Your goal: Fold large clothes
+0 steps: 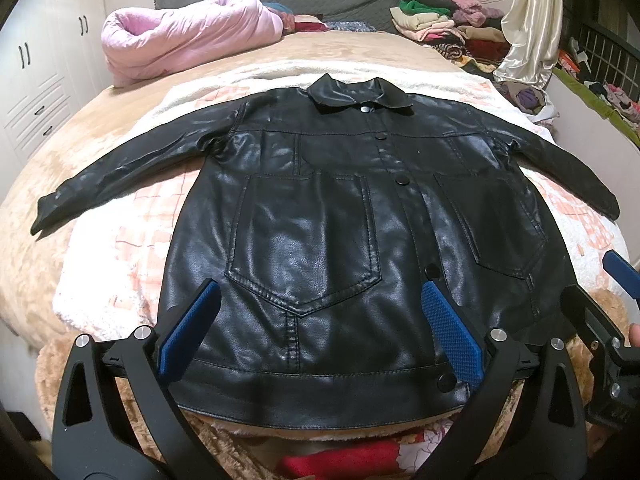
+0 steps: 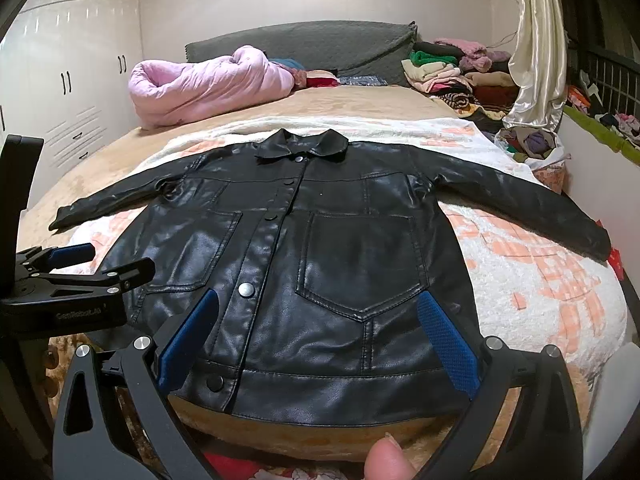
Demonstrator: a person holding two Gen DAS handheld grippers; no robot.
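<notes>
Left gripper (image 1: 320, 328) gaped wide, empty, over jacket (image 1: 340, 216) hem; right gripper (image 2: 318, 336) likewise wide, empty. Jacket lay flat on bed (image 1: 100, 128), sleeves spread.

Black leather jacket (image 1: 340, 208) — buttoned, front up, sleeves spread.

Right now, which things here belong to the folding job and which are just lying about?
Job: black leather jacket spread flat; left gripper and right gripper, both open above its hem.
Lying about: pink quilt, stacked clothes, cream curtain, white wardrobe.
</notes>
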